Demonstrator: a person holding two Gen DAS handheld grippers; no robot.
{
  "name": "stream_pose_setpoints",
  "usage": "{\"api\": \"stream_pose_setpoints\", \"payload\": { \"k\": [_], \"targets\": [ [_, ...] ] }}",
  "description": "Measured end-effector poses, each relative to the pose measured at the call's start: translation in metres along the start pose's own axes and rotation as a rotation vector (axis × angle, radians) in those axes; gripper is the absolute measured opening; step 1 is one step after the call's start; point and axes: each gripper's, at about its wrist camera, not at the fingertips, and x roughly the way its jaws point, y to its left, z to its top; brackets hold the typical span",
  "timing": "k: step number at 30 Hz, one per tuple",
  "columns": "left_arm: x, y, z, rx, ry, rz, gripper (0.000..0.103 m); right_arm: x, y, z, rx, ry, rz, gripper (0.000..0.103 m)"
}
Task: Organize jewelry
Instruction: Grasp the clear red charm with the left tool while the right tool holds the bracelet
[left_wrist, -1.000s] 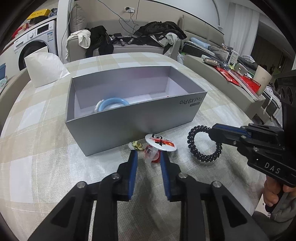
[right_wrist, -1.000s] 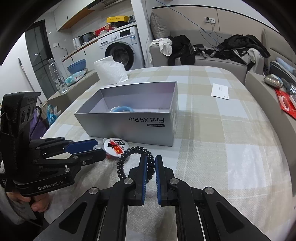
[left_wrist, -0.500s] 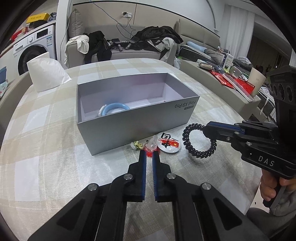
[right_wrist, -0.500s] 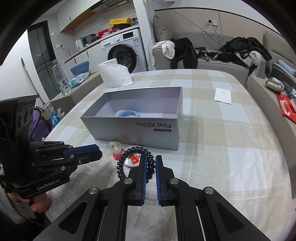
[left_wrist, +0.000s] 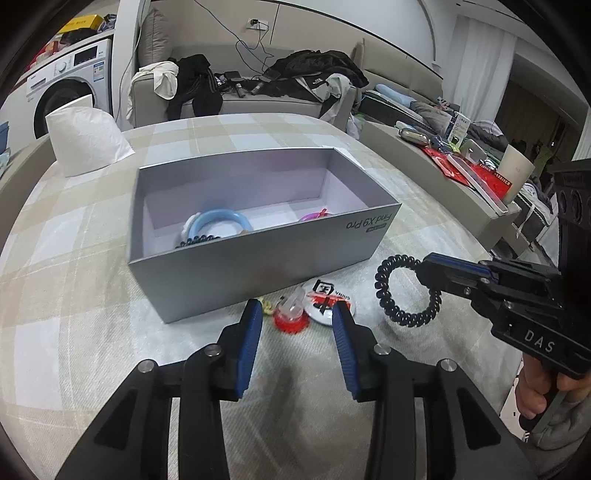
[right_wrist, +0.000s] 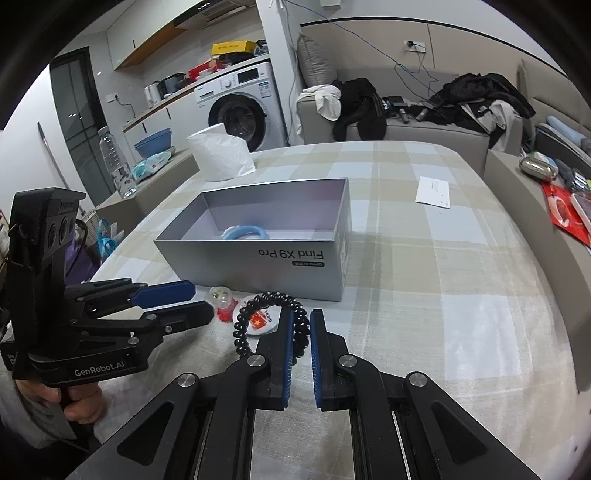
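Jewelry is what I am sorting into the grey box, which sits just beyond both my tools on the checked worktop. My left hand-held gripper is released and its jaws are opening, with nothing pressed between the blue pads; the small red-based trinket lies on the cloth right between and just ahead of the fingertips. Touching it on the far right side is the round badge, and a tiny yellowish piece rests beside my left finger, close to the box wall.

My right hand-held gripper is clenched on the black spiral hair tie, which hangs as a loop off to the left of its tips, near the badge. Inside the box I can already see a blue ring, some dark beads and a pink item.

To do this step well, I judge I should let the left jaws spread enough to straddle the trinket's red base, lower until the pads flank it without nudging the badge, then close gently on the firmer base and not the clear top, which looks slippery. Meanwhile the right tool should keep its loop off the worktop pieces, so nothing snags when I lift toward the box
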Motion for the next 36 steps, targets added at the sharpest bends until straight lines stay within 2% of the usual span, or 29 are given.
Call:
{"api": "stream_pose_setpoints", "payload": {
  "k": [7,10,11,18,25,28,32,34,36],
  "targets": [
    [0.011,-0.002,0.003,0.021,0.014,0.031,0.032,-0.001,-0.011,-0.001,0.025,-0.002,-0.001,0.008],
    [0.011,-0.003,0.001,0.038,0.017,0.031,0.012,-0.002,-0.016,-0.001,0.034,-0.003,-0.002,0.008],
    [0.01,-0.002,0.0,0.042,0.017,0.04,0.011,-0.002,-0.017,-0.001,0.036,-0.003,-0.002,0.008],
    [-0.002,-0.002,-0.003,0.053,-0.011,0.016,0.011,-0.001,-0.014,0.0,0.032,-0.002,0.004,0.008],
    [-0.02,0.0,0.0,0.048,-0.067,0.029,0.011,-0.004,-0.004,0.003,0.006,-0.016,0.014,0.006],
    [-0.025,0.002,0.0,0.04,-0.081,0.039,0.011,-0.002,-0.003,0.0,-0.006,0.003,0.0,0.006],
    [-0.026,0.005,-0.001,0.023,-0.088,0.045,0.011,0.002,-0.011,-0.008,0.014,0.046,-0.031,0.014],
    [-0.026,0.004,-0.001,0.02,-0.09,0.043,0.011,0.005,-0.012,-0.01,0.021,0.064,-0.045,0.025],
    [-0.026,0.003,-0.001,0.021,-0.093,0.042,0.011,0.006,-0.01,-0.011,0.017,0.074,-0.037,0.046]
  ]
}}
